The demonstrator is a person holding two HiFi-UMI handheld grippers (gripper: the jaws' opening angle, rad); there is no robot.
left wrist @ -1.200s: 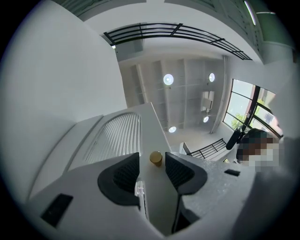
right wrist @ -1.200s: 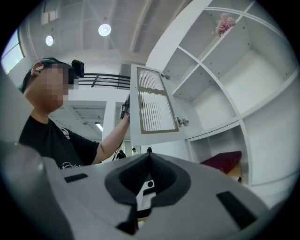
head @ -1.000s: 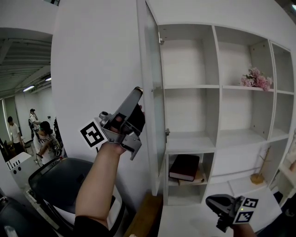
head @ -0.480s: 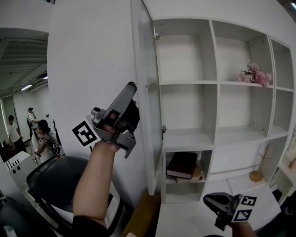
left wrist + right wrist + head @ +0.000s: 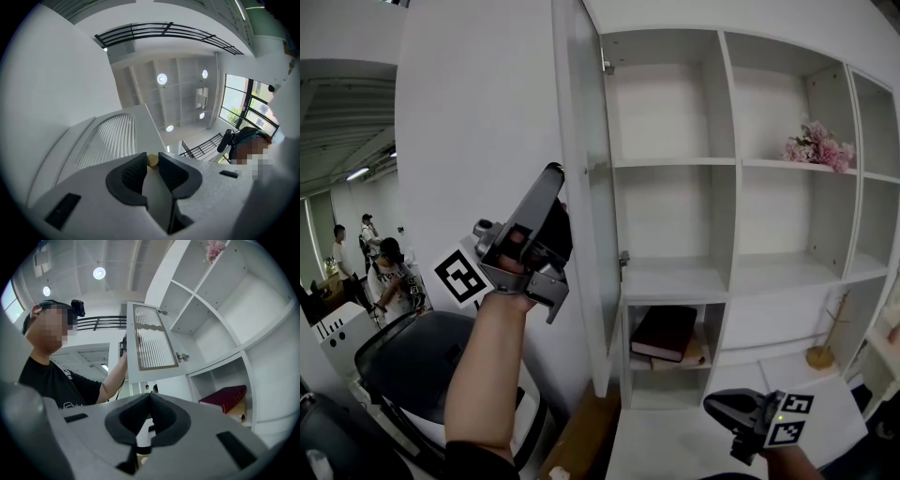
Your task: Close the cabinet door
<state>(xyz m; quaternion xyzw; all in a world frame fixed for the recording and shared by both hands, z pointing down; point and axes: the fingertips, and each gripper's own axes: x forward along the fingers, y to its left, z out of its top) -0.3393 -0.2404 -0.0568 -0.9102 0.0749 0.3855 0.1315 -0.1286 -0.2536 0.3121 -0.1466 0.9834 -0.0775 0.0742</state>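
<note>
Cabinet door (image 5: 581, 187): shown open, swung out nearly edge-on from the white shelf unit (image 5: 727, 281). It is hung on hinges (image 5: 623, 258) along the side next to the shelves. A ribbed glass pane is set in its white frame.
Knob (image 5: 153, 161): a small, round, brass-coloured knob is fixed near the door's free edge and is seen between the left jaws.
Left gripper (image 5: 551, 172): raised and pointed upward at the door's free edge. Its jaws have just been closed and are now seated on the knob, one pad on either side, so the knob is grasped.
Right gripper (image 5: 150, 398): held low and well apart from the door. Its pads are pressed together with nothing between them.
Handling, as judged: the door is taken to be stiff, fairly light and free-swinging on its hinges. The glass pane is taken to be fragile, so a slam is to be avoided. The knob is small and smooth, and a pinch on it may be lost if it is loaded sideways.
Hold, as judged: the knob is preferred, being the point farthest from the hinges. The white frame beside it may be pushed instead, and the pane is best left untouched.
Shelf contents: a dark red book (image 5: 664, 332) is laid in a lower compartment and pink flowers (image 5: 818, 145) are placed on an upper shelf. Both appear set back from the door's path.
</note>
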